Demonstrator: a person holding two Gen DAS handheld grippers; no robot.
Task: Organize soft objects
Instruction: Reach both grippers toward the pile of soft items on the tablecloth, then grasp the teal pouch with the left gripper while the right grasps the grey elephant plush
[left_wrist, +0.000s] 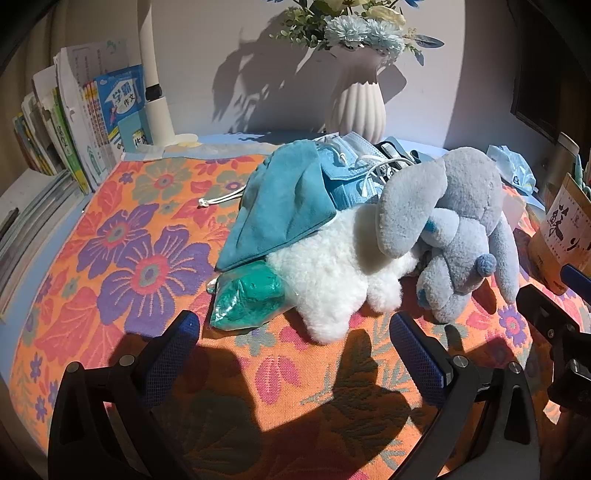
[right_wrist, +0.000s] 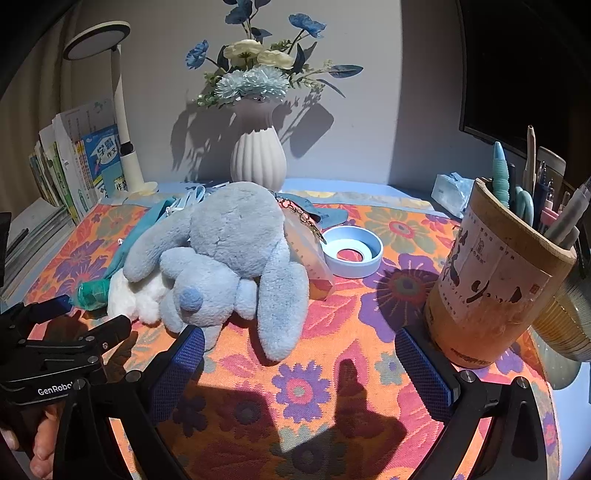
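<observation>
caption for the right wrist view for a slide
Open right gripper faces a grey-blue plush rabbit on a floral cloth, beside a pen holder.

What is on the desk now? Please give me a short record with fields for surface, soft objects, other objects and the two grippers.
surface: floral cloth
soft objects: grey-blue plush toy lying on white fluffy toy; teal pouch partly on the white toy; green bagged item beside it
other objects: ribbed vase, pale blue ring, pen holder, books
left gripper: open, holds nothing
right gripper: open, holds nothing
</observation>
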